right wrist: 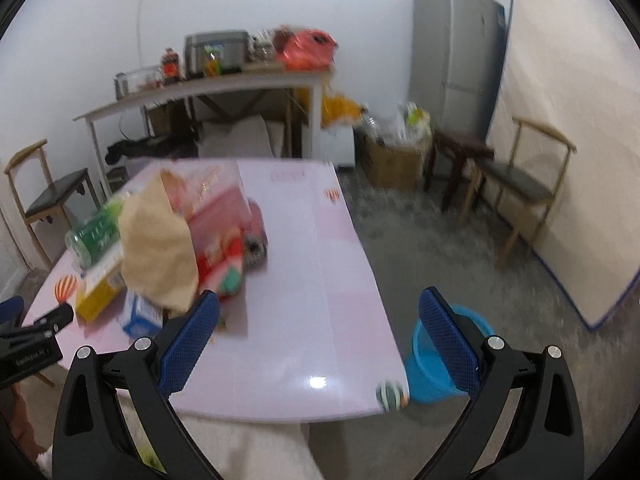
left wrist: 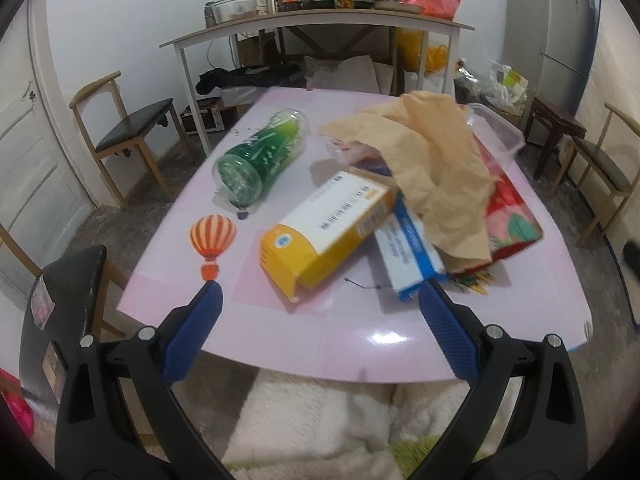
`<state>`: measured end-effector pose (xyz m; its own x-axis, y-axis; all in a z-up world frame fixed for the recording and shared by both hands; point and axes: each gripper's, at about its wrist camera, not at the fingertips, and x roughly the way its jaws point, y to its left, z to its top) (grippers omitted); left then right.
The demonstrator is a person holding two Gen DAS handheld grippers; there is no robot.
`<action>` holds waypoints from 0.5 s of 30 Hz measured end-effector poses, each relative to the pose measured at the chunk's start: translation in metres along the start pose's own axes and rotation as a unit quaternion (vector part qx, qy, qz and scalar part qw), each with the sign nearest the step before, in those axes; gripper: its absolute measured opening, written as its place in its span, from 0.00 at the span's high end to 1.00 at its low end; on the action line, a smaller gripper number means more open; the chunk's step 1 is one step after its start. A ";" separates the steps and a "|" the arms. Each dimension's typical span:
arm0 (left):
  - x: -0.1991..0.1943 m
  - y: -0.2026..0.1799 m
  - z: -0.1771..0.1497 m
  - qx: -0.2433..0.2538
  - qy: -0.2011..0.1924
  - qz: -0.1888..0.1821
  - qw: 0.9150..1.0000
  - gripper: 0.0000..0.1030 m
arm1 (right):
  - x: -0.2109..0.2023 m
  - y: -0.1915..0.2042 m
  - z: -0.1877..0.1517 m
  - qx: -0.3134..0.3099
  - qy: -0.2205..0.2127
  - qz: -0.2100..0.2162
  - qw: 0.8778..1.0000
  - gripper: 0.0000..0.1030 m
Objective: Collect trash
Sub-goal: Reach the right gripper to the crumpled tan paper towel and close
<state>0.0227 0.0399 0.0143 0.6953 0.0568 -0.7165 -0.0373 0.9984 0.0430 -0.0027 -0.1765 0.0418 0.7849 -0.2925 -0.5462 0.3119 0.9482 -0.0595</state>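
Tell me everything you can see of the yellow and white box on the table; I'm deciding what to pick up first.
The yellow and white box is a long cardboard carton lying flat on the pink table, yellow along its sides and near end, white on top with blurred print and a round blue logo. Its near end flap looks open. Its far end runs under the crumpled tan paper, and the blue and white box lies against its right side. No gripper touches it.

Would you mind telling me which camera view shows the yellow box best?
The left wrist view: the yellow box lies sharp and nearly whole there, open end toward the camera. In the right wrist view it is a small blurred corner beside the crumpled brown paper.
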 end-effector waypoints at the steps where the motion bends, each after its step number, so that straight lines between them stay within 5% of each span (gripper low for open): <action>1: 0.002 0.002 0.001 -0.001 -0.001 0.001 1.000 0.08 | 0.001 0.001 0.005 -0.003 -0.008 0.011 1.000 0.06; 8: 0.017 0.028 0.013 -0.009 -0.022 -0.013 1.000 0.08 | 0.008 0.017 0.040 0.005 -0.030 0.083 0.996 0.06; 15: 0.038 0.047 0.018 -0.011 -0.038 -0.091 0.995 0.08 | 0.021 0.055 0.070 -0.014 -0.001 0.152 0.988 0.06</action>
<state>0.0599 0.0894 0.0019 0.7447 -0.1239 -0.6558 0.0784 0.9921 -0.0984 0.0686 -0.1390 0.0849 0.8410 0.0066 -0.5410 0.0466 0.9953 0.0846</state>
